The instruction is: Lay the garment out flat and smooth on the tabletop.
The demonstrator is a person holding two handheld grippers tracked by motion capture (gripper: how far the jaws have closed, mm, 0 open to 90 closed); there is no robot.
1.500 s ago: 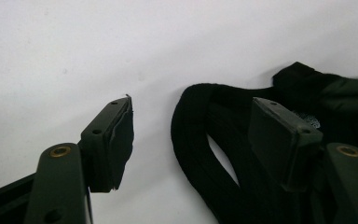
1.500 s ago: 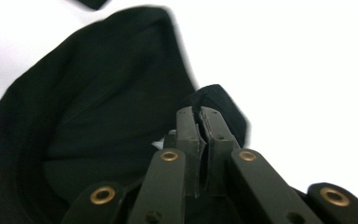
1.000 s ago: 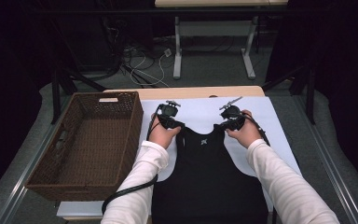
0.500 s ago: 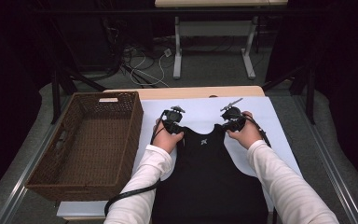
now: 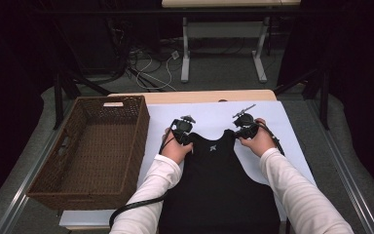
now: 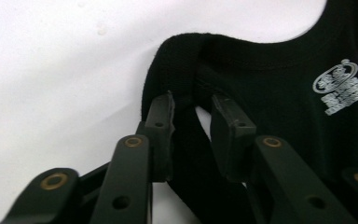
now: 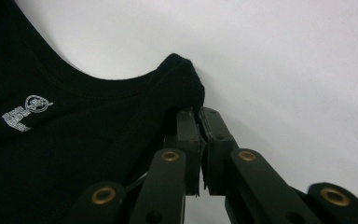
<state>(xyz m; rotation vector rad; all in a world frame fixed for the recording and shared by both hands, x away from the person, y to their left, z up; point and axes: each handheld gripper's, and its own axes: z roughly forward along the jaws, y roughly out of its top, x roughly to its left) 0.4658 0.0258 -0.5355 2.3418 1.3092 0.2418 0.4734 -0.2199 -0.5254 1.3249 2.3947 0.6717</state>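
Both forearms enter from the bottom of the high view, sleeved in white, converging toward the frame's centre. Left tongs [image 5: 182, 130] sit left of centre, jaws narrowly apart and just closing, fabric between them. Right tongs [image 5: 246, 126] sit right of centre, jaws pressed together.

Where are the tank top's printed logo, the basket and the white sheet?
printed logo [image 6: 340, 86], left gripper view, middle of the print
basket [image 5: 141, 127], high view, right wall's rim
white sheet [image 5: 209, 117], high view, bare part beyond the collar
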